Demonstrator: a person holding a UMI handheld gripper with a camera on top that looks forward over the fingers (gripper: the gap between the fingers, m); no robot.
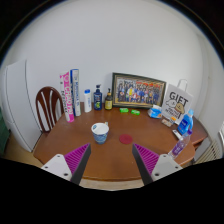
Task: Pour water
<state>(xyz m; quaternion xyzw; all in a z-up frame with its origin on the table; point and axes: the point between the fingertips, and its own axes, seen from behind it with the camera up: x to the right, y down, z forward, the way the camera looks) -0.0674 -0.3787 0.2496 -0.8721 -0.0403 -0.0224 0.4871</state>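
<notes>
A white cup with a blue pattern (100, 131) stands on the round wooden table (110, 160), just ahead of my left finger. A flat red coaster (126, 139) lies to its right. At the back of the table stand a white bottle (87, 101) and a dark blue bottle (98, 98). My gripper (112, 160) is open above the near part of the table. Its magenta pads (76, 157) are spread wide, with nothing between them.
A framed group photo (138, 91) leans on the wall at the back. Pink and white boxes (69, 94) stand at the back left beside a wooden chair (48, 106). A white gift bag (179, 102), blue items (184, 125) and green lids (124, 110) sit at the right.
</notes>
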